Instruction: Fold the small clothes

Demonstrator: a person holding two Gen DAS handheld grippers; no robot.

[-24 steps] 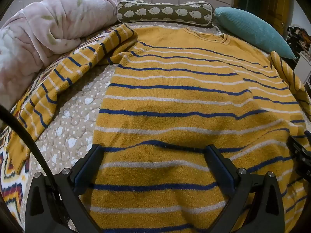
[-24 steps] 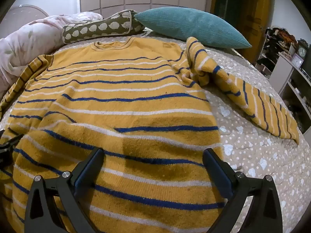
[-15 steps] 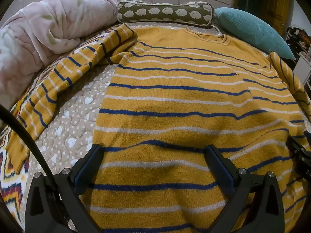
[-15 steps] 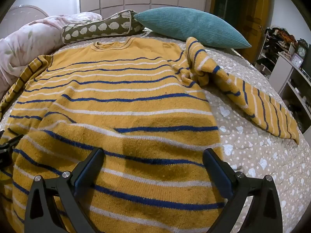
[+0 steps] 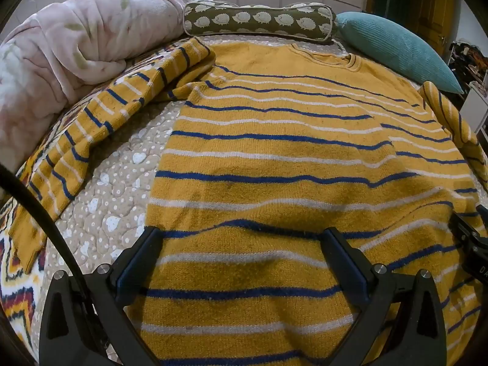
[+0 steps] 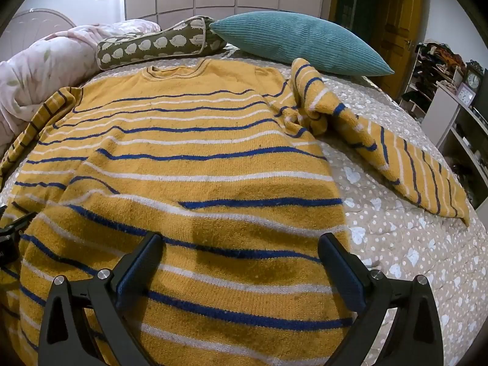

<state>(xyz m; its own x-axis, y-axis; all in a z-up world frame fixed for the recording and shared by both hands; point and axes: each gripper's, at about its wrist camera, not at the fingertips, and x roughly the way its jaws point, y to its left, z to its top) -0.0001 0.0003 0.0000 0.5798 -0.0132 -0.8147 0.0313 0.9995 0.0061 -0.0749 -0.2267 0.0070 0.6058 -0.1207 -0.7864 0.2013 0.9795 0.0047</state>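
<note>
A mustard-yellow sweater (image 5: pixel 274 152) (image 6: pixel 189 164) with blue and white stripes lies flat on the bed, neck towards the pillows. One sleeve (image 5: pixel 100 128) stretches out to the left; the other sleeve (image 6: pixel 381 155) lies bunched and angled to the right. My left gripper (image 5: pixel 241 241) hovers open over the lower left part of the sweater, nothing between its fingers. My right gripper (image 6: pixel 241 244) stands open over the lower right part near the side hem. The right gripper's edge (image 5: pixel 469 244) shows in the left wrist view, and the left gripper's edge (image 6: pixel 9 238) in the right wrist view.
The beige dotted quilt (image 6: pixel 411 244) covers the bed. A pink blanket (image 5: pixel 61 55) is heaped at the left. A green hedgehog bolster (image 5: pixel 259 21) and a teal pillow (image 6: pixel 299 42) lie at the head. Shelves with clocks (image 6: pixel 457 91) stand right of the bed.
</note>
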